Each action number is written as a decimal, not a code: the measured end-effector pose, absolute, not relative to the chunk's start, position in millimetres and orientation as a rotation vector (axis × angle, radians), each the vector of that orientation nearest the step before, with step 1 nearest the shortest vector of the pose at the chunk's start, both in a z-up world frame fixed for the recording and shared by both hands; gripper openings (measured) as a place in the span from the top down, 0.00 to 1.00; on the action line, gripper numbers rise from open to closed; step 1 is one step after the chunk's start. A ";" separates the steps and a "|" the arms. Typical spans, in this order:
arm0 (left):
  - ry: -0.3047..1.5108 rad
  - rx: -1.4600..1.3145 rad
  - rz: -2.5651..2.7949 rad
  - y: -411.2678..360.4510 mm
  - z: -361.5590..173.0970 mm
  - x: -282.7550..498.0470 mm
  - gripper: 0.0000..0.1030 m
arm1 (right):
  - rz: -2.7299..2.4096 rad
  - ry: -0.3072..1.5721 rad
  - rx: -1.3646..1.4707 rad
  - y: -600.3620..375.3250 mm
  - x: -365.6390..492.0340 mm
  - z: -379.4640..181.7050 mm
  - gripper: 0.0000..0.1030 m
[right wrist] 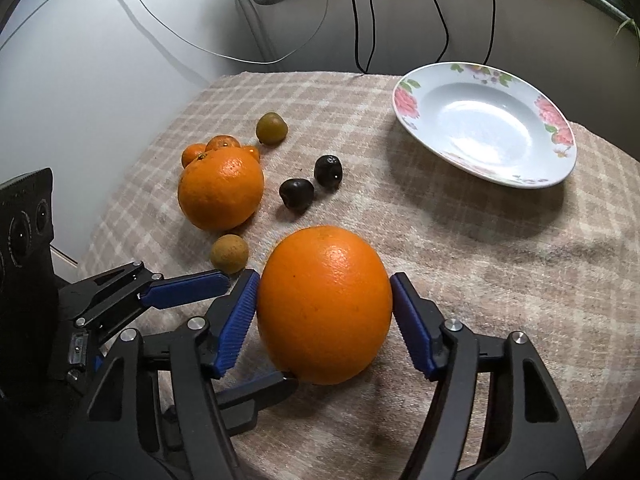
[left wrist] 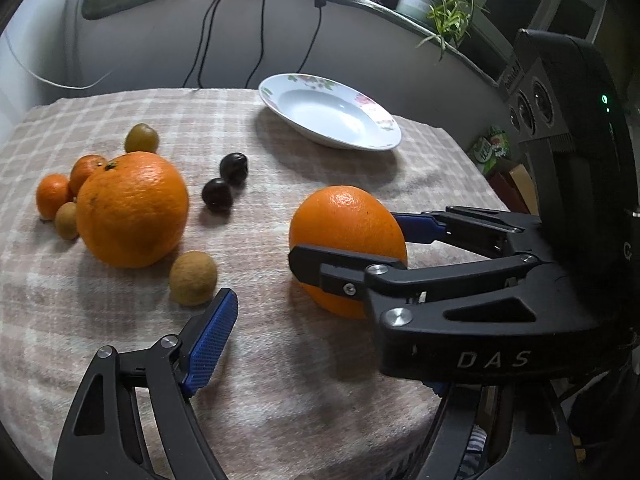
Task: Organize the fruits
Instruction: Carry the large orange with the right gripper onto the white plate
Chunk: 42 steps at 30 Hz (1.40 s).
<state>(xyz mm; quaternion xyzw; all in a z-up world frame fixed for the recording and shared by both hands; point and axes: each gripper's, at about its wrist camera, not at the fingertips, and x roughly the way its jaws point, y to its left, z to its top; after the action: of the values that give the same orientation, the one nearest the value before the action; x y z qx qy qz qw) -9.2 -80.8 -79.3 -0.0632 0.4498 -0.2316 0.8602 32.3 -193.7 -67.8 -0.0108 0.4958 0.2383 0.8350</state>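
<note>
Your left gripper [left wrist: 316, 320] stands spread wide at the bottom of its own view, pinching nothing, while just ahead the right gripper [left wrist: 344, 238] straddles the near orange [left wrist: 344, 212] on the checked cloth [left wrist: 280, 360]. From the right wrist, your blue pads [right wrist: 240, 312] press that orange's two sides, the empty plate [right wrist: 404, 92] well beyond it, the other fruits [right wrist: 220, 192] clustered far left.
</note>
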 end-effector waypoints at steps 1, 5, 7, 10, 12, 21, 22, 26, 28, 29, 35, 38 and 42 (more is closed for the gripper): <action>0.952 -0.122 -0.498 -83.8 -80.5 -9.0 0.26 | 0.507 1.051 -0.026 -193.7 32.0 -68.3 0.33; 0.981 -0.103 -0.519 -94.9 -89.7 -5.9 0.29 | 0.514 1.052 -0.049 -190.4 30.8 -69.5 0.33; 0.979 -0.100 -0.523 -97.4 -90.5 -5.5 0.32 | 0.515 1.051 -0.053 -190.1 30.7 -69.9 0.33; 0.972 -0.089 -0.536 -101.1 -88.5 -5.6 0.40 | 0.520 1.052 -0.041 -191.7 31.7 -70.5 0.33; 0.966 -0.079 -0.547 -104.5 -87.3 -5.8 0.45 | 0.522 1.051 -0.041 -191.0 32.4 -70.7 0.33; 0.960 -0.066 -0.548 -106.9 -86.4 -4.7 0.45 | 0.515 1.049 -0.026 -193.1 30.8 -68.9 0.33; 0.958 -0.062 -0.550 -107.3 -86.1 -4.3 0.45 | 0.514 1.048 -0.024 -193.3 30.8 -68.6 0.33; 0.952 -0.057 -0.560 -110.3 -84.7 -2.2 0.45 | 0.500 1.040 -0.019 -196.1 31.3 -65.9 0.33; 0.945 -0.053 -0.567 -112.9 -82.8 -0.5 0.45 | 0.495 1.035 -0.015 -199.2 32.4 -63.8 0.33; 0.938 -0.050 -0.570 -114.3 -81.7 0.8 0.45 | 0.491 1.030 -0.013 -200.6 33.4 -62.3 0.33; 0.915 -0.036 -0.590 -123.2 -72.5 11.3 0.45 | 0.472 1.004 -0.002 -210.6 41.3 -52.6 0.33; 0.899 -0.020 -0.597 -129.4 -66.8 18.5 0.45 | 0.462 0.986 0.005 -217.7 47.5 -46.2 0.33; 0.876 -0.006 -0.606 -137.2 -57.9 30.1 0.45 | 0.447 0.960 0.019 -226.7 58.7 -37.5 0.33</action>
<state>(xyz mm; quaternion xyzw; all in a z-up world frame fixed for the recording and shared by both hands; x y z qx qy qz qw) 30.1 -137.2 -57.9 -0.0031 0.4177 -0.2888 0.8615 58.7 -226.7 -37.5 0.0089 0.4577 0.2133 0.8631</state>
